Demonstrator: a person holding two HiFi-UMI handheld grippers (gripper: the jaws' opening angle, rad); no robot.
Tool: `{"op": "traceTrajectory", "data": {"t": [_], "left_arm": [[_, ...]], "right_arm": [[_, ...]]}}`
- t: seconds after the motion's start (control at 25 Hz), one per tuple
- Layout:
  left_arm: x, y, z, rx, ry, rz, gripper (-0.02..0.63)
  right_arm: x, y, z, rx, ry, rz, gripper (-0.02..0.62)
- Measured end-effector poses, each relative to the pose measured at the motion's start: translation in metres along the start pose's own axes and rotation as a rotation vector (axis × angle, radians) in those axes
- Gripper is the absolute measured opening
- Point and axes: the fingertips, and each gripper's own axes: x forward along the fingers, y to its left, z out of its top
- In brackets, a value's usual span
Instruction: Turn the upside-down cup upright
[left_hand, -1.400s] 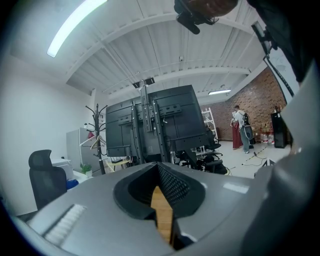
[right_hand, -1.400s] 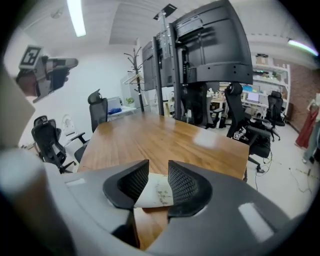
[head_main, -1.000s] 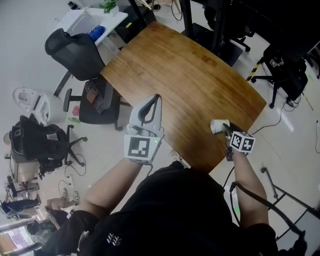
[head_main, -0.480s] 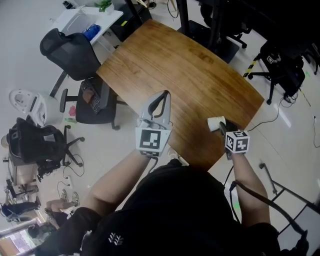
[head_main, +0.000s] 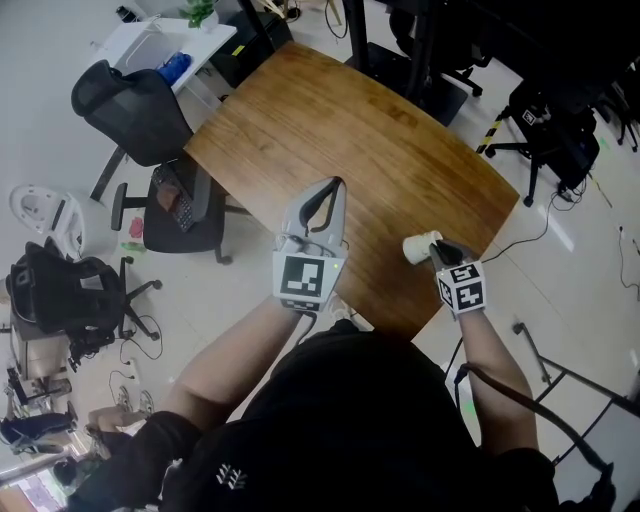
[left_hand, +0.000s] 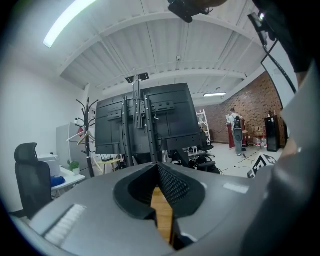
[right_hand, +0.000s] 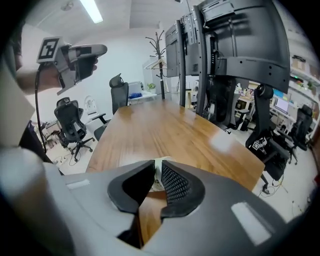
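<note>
Closing in over the last moment, the right tongs have narrowed onto the cup and their marker cube has rolled round with the wrist. The cup now shows more of its side than it did a second ago. In the head view it lies just right of centre, over the near right part of the counter and close to the edge. The right gripper view shows the white wall of the cup pinched between the two pads, with the wood beneath. I cannot tell whether the cup is clear of the wood.

The left tongs hang left of the cup and well apart from it. They have moved a little up and to the right in the frame, and their tips are drawn together with nothing between them, only the counter showing through the slot.

By my reading, the step in hand is the turn itself: the cup is gripped and about halfway over. The next move calls for more of the same roll until the mouth faces up. After that the cup needs setting down flat before the pads let go, since a thin wall held near the rim could slip or tip.
</note>
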Motion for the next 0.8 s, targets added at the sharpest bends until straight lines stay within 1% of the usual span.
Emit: {"op": "traceTrajectory", "data": {"t": [0.12,0.2,0.4,0.52,0.64,0.8], "left_arm": [[0.000,-0.002,0.000,-0.003,-0.004,-0.005,0.000],[0.000,-0.003,0.000,-0.005,-0.005,-0.008,0.000],[-0.004,-0.001,0.001,-0.009,-0.009,-0.008,0.000],[-0.004,0.002,0.003,-0.019,-0.019,0.004,0.000],[-0.006,0.005,0.003,-0.011,-0.011,0.005,0.000],[-0.008,0.012,0.004,-0.017,-0.014,0.018,0.000]], "right_arm": [[-0.003,0.006,0.007,-0.047,-0.007,-0.008,0.017],[-0.003,0.009,0.008,-0.067,-0.005,-0.012,0.011],[0.003,0.025,0.001,-0.140,0.061,-0.014,0.011],[0.010,0.031,-0.005,-0.123,0.076,-0.001,0.011],[0.015,0.032,-0.005,-0.103,0.065,-0.006,0.012],[0.013,0.032,-0.002,-0.092,0.058,-0.004,0.034]]}}
